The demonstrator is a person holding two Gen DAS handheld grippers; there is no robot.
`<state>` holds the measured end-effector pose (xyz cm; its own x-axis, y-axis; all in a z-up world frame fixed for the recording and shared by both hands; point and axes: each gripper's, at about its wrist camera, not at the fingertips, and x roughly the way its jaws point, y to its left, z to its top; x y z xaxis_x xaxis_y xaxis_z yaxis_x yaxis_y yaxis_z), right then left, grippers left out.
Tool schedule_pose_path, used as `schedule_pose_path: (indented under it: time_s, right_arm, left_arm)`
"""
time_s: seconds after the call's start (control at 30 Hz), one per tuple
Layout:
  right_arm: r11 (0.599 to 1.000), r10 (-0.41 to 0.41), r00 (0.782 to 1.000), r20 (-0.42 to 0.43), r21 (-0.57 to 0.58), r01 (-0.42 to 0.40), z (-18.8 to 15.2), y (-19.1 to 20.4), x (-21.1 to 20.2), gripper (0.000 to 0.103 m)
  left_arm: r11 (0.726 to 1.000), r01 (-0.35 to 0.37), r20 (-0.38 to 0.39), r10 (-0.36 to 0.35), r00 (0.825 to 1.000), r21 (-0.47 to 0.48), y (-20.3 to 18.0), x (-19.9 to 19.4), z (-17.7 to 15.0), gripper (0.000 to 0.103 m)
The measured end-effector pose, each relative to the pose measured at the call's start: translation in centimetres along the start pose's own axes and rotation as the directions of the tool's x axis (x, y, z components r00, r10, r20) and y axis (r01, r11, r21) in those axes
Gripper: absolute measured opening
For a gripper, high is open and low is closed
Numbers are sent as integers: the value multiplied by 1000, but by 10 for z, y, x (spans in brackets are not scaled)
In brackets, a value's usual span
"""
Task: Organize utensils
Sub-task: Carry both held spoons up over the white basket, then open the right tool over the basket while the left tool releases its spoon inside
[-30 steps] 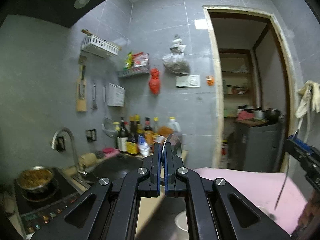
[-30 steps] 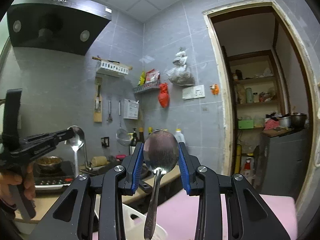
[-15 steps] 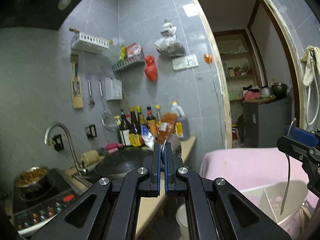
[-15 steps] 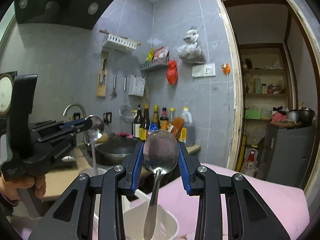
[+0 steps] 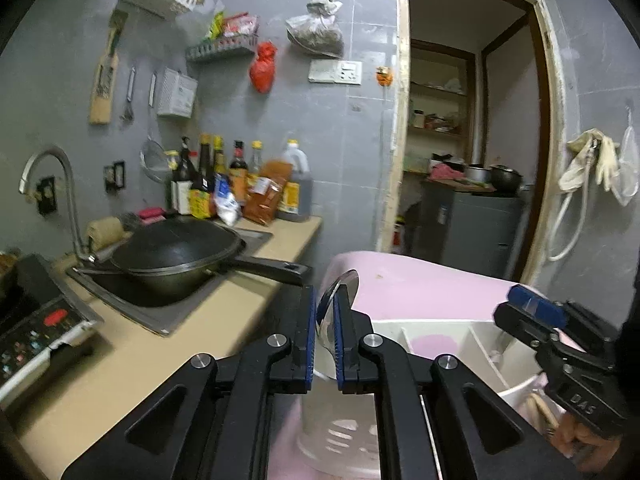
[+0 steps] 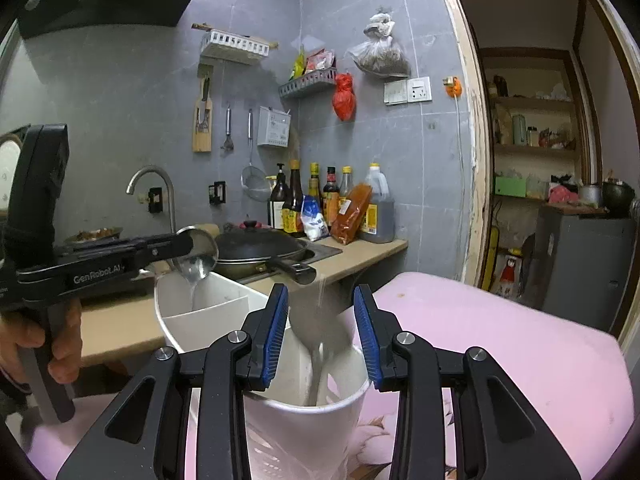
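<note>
- Spoons are the task's things here. In the left wrist view one spoon (image 5: pixel 338 304) stands edge-on between the left gripper (image 5: pixel 324 344) pads, over the near edge of the white utensil holder (image 5: pixel 448 330); its jaws have just been opening, a gap shows on one side, and whether the pads still pinch it cannot be told. The right gripper (image 5: pixel 532 310) shows at the right edge.
- In the right wrist view the second spoon (image 6: pixel 320 332) is blurred and tilted between the right gripper (image 6: pixel 320 340) pads, clear of both; these jaws have just been opening too. Its handle already dips into the holder's front compartment (image 6: pixel 344 396).
- By this reading, one spoon is as good as dropped and the other is on the point of release. No further loose utensils show.
</note>
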<state>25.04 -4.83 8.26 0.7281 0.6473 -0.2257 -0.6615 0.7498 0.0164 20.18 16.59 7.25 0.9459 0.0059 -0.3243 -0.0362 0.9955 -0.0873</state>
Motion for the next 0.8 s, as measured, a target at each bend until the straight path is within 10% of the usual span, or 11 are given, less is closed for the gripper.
schedule_pose_path:
  time_s: [0.53,0.8]
  right_arm:
    - [990,-123,990,73,84,117,20,-23,-54,80]
    - [944,-328,938,115,73,321,15,-45,-120,103]
  left_arm:
    - [999,34,79,-33,996,-18,-32,-40,15,58]
    - [999,21,162,-29,986,49,-81,-64,3,92]
